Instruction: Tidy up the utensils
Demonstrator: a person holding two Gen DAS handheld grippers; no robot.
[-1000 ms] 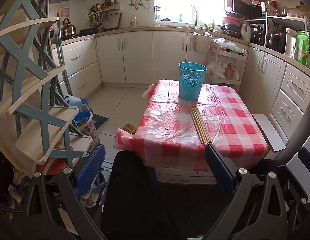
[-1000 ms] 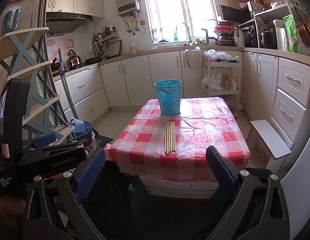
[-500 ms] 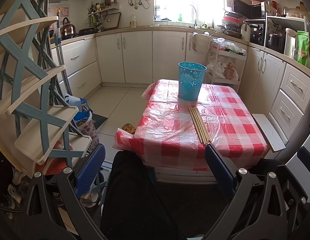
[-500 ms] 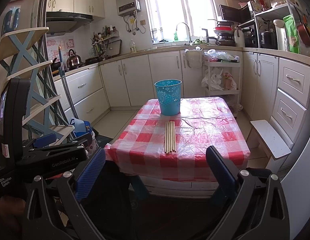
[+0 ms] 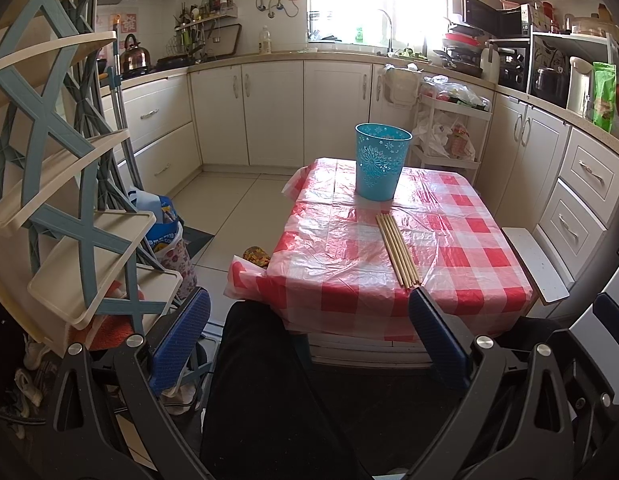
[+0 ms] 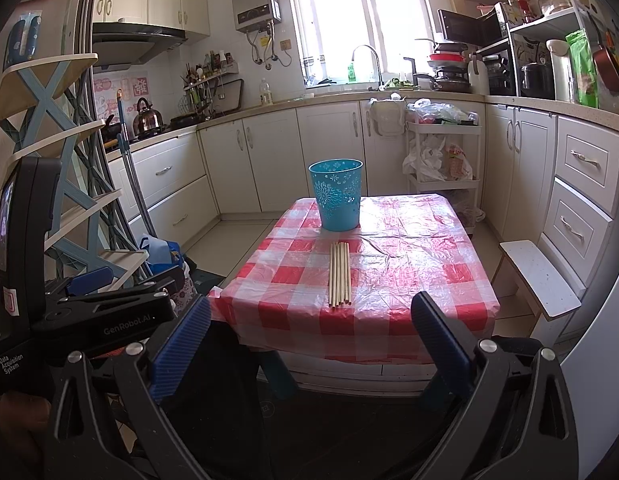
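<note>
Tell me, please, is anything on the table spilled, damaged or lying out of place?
Nothing is spilled or broken. The wooden chopsticks lie loose in a neat row on the checked plastic tablecloth, outside the upright blue container. The cloth is wrinkled.

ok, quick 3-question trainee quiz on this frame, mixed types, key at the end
1. True or false: the chopsticks are already inside the blue bin.
2. Multiple choice: the chopsticks lie (A) scattered across the table, (B) side by side in a neat bundle, (C) crossed on top of the bin.
3. Short answer: what state are the left gripper and right gripper in?

Key
1. False: they lie on the table, on the near side of the bin.
2. B
3. Both open and empty, held back short of the table.
</note>
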